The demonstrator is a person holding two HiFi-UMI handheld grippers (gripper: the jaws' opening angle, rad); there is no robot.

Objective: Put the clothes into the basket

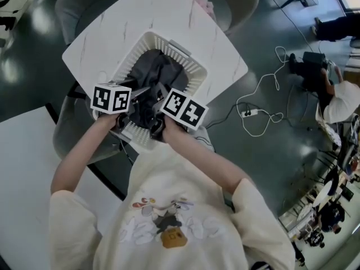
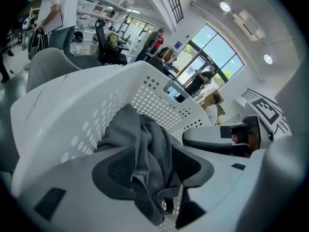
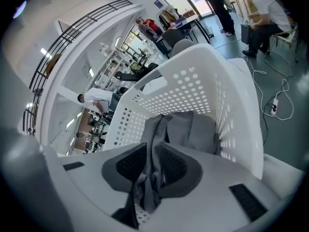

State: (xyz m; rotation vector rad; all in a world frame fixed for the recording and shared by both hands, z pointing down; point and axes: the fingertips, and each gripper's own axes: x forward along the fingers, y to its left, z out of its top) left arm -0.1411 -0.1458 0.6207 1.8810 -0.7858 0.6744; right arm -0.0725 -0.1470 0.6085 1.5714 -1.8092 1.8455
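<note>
left claw [image 2: 153, 167]: pitched down over near rim of laundry basket [image 1: 169, 41], wide, grey garment [image 1: 158, 67] hanging loose inside | right claw [image 3: 153, 166]: alongside, same pitch, narrow, pinching a garment fold

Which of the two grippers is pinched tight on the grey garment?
The right gripper: its jaws squeeze a fold of the grey garment. On the left gripper the jaws stand much wider, with the cloth hanging loosely between them.

The white perforated plastic basket [image 1: 192, 67] stands on the white marbled desk [image 1: 185, 16], with the dark grey garment [image 1: 154, 66] inside it. The left gripper [image 2: 154, 164] and right gripper [image 3: 152, 164] sit side by side at its near rim, the garment between their fingers.
</note>
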